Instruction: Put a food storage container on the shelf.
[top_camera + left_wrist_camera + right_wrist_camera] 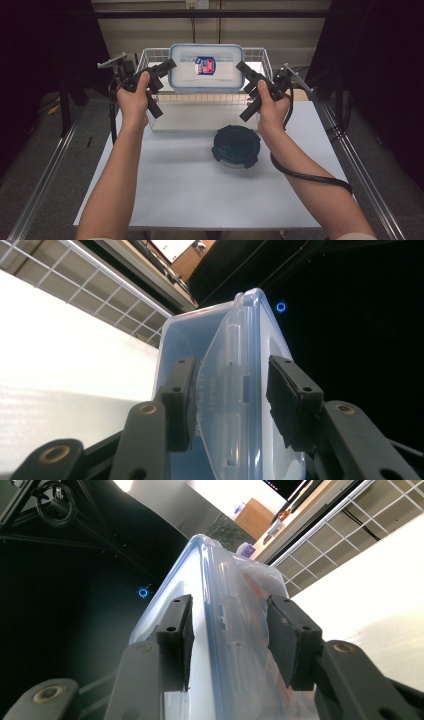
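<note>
You held the clear rectangular container (206, 74) at upper centre, above the wire basket (150, 56), long axis left-right, lid facing you. Left gripper (167, 75) and right gripper (243, 76) straddled its ends, jaws part-open; grip uncertain. Your gripper views showed side latches; the high view showed its label and a dark round lid (236, 145) on the table (190, 190).

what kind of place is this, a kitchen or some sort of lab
Probably a lab or recording workspace, not a kitchen: a plain white table ringed by dark curtains and metal framing, a wire basket at its back, and a person holding a clear lidded container with hand-held tongs, left and right.
</note>
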`<state>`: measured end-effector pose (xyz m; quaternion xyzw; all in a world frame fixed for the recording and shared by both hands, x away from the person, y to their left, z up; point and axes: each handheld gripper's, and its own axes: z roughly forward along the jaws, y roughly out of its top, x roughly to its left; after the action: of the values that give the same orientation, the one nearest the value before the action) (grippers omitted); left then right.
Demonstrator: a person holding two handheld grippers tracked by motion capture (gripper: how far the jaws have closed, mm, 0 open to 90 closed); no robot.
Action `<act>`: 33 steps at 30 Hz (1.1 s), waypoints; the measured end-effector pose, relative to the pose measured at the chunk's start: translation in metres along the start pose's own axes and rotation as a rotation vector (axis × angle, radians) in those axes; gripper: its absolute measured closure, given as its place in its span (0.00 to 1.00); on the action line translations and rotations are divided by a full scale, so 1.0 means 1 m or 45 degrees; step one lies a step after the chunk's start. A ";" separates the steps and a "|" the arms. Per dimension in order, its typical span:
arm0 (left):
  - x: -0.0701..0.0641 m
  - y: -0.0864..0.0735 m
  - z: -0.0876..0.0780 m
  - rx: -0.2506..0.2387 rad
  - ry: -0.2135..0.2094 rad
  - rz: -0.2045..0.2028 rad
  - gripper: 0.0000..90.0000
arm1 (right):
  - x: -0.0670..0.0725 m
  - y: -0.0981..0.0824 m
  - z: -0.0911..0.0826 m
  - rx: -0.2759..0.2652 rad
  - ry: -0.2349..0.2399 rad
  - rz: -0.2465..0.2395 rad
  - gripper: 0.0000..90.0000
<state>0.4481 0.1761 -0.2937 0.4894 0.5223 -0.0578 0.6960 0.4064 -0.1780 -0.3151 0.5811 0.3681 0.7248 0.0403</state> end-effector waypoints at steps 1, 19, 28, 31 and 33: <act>0.002 0.001 0.001 0.001 -0.001 0.004 0.63 | 0.000 0.001 0.002 -0.001 -0.002 -0.001 0.61; 0.015 0.010 0.019 0.006 0.060 -0.035 0.63 | -0.011 0.010 0.030 0.011 -0.071 0.018 0.60; 0.020 0.010 0.028 0.001 0.074 -0.081 0.63 | -0.018 0.014 0.040 0.006 -0.106 0.052 0.60; 0.022 0.010 0.030 -0.002 0.084 -0.087 0.63 | -0.019 0.015 0.042 0.010 -0.109 0.055 0.60; 0.023 0.011 0.033 -0.005 0.084 -0.093 0.63 | -0.020 0.015 0.043 0.006 -0.112 0.058 0.60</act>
<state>0.4867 0.1676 -0.3058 0.4701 0.5626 -0.0660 0.6768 0.4564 -0.1778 -0.3203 0.6207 0.3542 0.6984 0.0387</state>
